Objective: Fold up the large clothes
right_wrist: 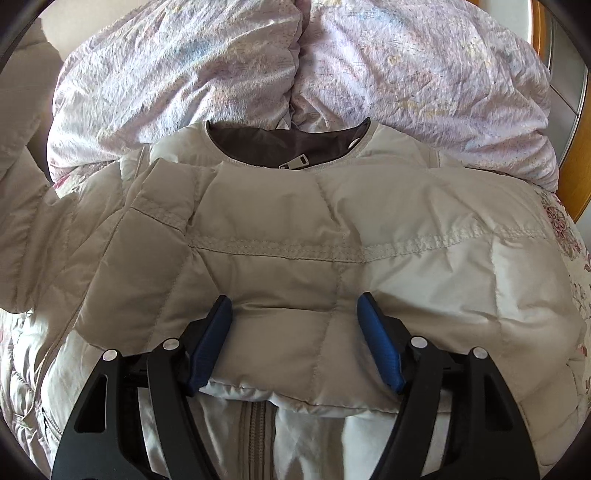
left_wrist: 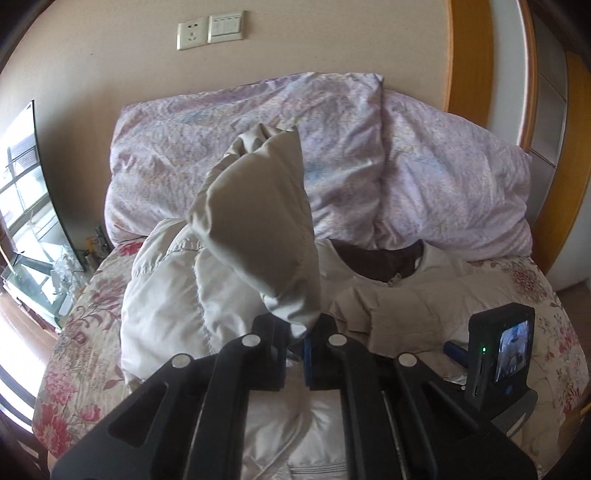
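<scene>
- Here, a pale beige quilted puffer jacket [right_wrist: 295, 229] lies front-up on a bed, its neck end toward a heap of crumpled lilac bedding [right_wrist: 406, 74] at the headboard side.
- The jacket's shell is smooth and slightly shiny, divided into padded panels by stitched seams; one heavy double seam runs across the chest.
- Its round neckline shows a dark brown lining [right_wrist: 280, 146], with a metal zip pull [right_wrist: 295, 162] at the top of the front.
- One sleeve [right_wrist: 332, 332] is folded across the chest, its cuff end lying over the zip line lower down.
- The right gripper [right_wrist: 295, 332] points down at that folded sleeve; its blue pads [right_wrist: 214, 343] stand wide apart on either side of the padded fabric, and whether they press it cannot be told.
- The left gripper [left_wrist: 295, 332] is clamped tight on the end of the other sleeve [left_wrist: 258, 221], which stands lifted as a puffy cone above the jacket's shoulder.
- Under the jacket is a floral bedspread [left_wrist: 74, 332] in cream and red.
- On the beige wall behind are a socket [left_wrist: 192, 35] and a light switch [left_wrist: 226, 26].
</scene>
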The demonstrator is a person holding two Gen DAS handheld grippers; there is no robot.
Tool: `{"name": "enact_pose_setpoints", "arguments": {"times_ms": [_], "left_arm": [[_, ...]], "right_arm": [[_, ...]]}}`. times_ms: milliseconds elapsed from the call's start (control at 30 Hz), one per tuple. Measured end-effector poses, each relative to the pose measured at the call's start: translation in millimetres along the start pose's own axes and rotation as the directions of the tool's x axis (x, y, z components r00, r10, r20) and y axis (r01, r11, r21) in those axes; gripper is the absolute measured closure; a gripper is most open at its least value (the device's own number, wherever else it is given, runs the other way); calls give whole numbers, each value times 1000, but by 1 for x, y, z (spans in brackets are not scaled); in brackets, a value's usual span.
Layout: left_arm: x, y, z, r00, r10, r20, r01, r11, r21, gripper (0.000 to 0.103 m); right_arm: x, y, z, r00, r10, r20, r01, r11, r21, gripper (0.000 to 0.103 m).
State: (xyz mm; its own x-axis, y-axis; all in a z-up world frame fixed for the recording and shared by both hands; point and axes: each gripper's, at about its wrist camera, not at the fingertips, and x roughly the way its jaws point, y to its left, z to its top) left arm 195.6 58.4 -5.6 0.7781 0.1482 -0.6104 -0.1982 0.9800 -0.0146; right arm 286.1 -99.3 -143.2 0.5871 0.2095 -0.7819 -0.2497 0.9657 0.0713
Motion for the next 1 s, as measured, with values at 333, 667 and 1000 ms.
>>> {"name": "enact_pose_setpoints", "arguments": {"times_ms": [333,667,1000], "left_arm": [[33,-82,-18,986,-144,-81,151,985,84,97],[68,-136,-47,958,-183,-221,221,962,163,61],[18,-59,-26,985,-155,-69,162,981,108,21]], "right_arm": [[-41,-71,-1,989,-123,81,110,982,151,31],[-62,-122,-4,972,-208,109,178,955,237,31],[-94,-101,12,976,-36,215,-2,985,175,54]]}}
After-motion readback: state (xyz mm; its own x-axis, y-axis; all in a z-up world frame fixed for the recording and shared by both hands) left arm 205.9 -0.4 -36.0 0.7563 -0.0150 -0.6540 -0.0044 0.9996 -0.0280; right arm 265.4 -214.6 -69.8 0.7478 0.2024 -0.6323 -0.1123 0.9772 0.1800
